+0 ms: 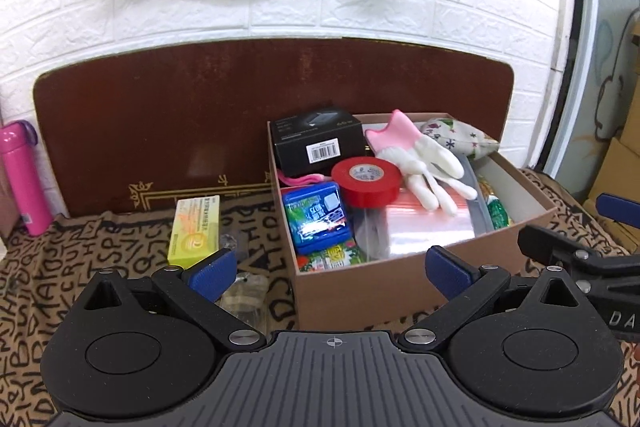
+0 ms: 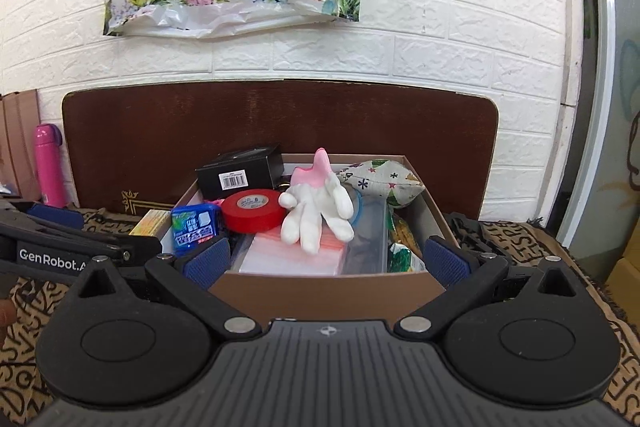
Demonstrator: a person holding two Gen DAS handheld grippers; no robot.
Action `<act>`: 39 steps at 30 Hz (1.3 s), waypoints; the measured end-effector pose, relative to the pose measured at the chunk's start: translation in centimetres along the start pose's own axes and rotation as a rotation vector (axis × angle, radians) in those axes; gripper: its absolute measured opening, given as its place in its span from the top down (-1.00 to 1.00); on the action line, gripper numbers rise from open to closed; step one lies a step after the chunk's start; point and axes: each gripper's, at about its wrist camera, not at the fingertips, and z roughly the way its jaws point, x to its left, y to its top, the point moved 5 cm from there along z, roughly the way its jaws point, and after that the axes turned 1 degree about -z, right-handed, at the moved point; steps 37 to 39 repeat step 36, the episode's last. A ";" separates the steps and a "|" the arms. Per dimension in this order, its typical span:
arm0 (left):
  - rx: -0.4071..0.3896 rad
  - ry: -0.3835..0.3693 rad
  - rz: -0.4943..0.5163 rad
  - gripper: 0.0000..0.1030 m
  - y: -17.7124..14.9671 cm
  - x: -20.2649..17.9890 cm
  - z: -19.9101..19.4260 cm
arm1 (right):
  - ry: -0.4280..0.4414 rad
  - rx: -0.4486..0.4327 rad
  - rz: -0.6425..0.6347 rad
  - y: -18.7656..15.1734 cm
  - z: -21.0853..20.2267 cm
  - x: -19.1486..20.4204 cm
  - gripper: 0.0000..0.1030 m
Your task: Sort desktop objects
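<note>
Left gripper [image 1: 330, 273]: I see my fingers spread wide, holding nothing, above the desk's front edge.
Right gripper [image 2: 326, 261]: fingers apart, empty, just before the box.
Box [image 1: 362, 291]: brown, open, right of the desk's centre.
Inside the box: red tape [image 1: 367, 181], white glove [image 1: 430, 167], black carton [image 1: 316, 143], blue pack [image 1: 316, 217].
Yellow carton [image 1: 195, 229]: on the desk, left of the box.

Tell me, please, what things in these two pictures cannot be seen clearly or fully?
- Clear object by the yellow box: left wrist view, hidden partly behind the left gripper; its kind is unclear.
- Bottom of the cardboard box: both views, covered by the white glove, red tape and plastic bags.
- Print on the black box: too small.
- Yellow box: right wrist view, mostly hidden.
</note>
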 end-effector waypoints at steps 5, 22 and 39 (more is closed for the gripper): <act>-0.013 -0.001 0.012 -1.00 -0.4 -0.6 -1.9 | -0.009 -0.009 -0.019 -0.6 -2.4 0.3 -0.99; 0.013 -0.029 0.020 -1.00 -3.0 -2.2 -4.8 | -0.035 -0.013 -0.011 -2.3 -6.7 0.3 -0.99; 0.020 -0.030 0.034 -1.00 -3.4 -2.7 -4.9 | -0.038 -0.014 0.003 -2.7 -7.1 -0.1 -0.99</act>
